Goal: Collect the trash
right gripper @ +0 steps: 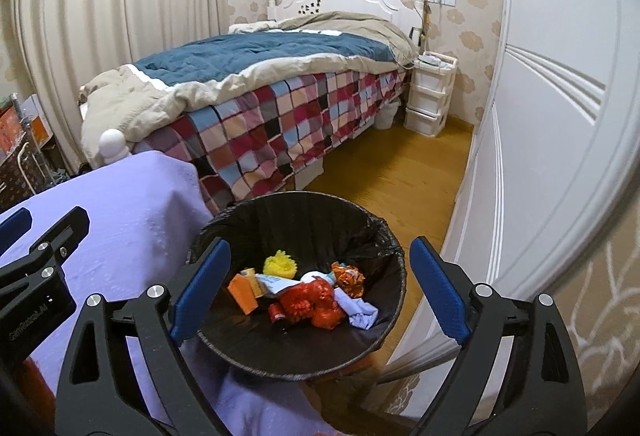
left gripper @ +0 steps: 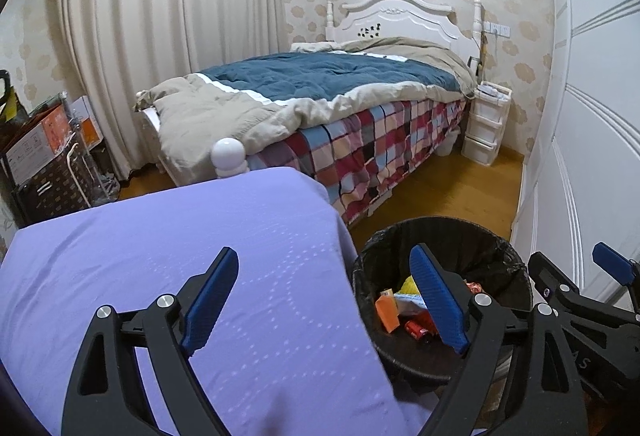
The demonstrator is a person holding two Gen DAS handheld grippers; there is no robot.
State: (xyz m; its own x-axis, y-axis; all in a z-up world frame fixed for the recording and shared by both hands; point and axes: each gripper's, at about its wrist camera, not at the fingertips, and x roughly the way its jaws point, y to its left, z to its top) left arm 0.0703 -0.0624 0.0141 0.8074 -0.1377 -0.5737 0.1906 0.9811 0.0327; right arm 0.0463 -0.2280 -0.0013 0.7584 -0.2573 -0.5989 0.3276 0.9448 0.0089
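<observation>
The left gripper [left gripper: 326,296] points forward and downward, its two blue-padded fingers [left gripper: 210,302] spread wide with nothing between them. The right gripper [right gripper: 320,290] is tilted down in much the same way, its jaws also wide apart and empty, blue pads [right gripper: 440,292] facing each other across the gap. The two grippers are held side by side, close together: each shows at the edge of the other's view. No hand or sleeve can be seen.
</observation>
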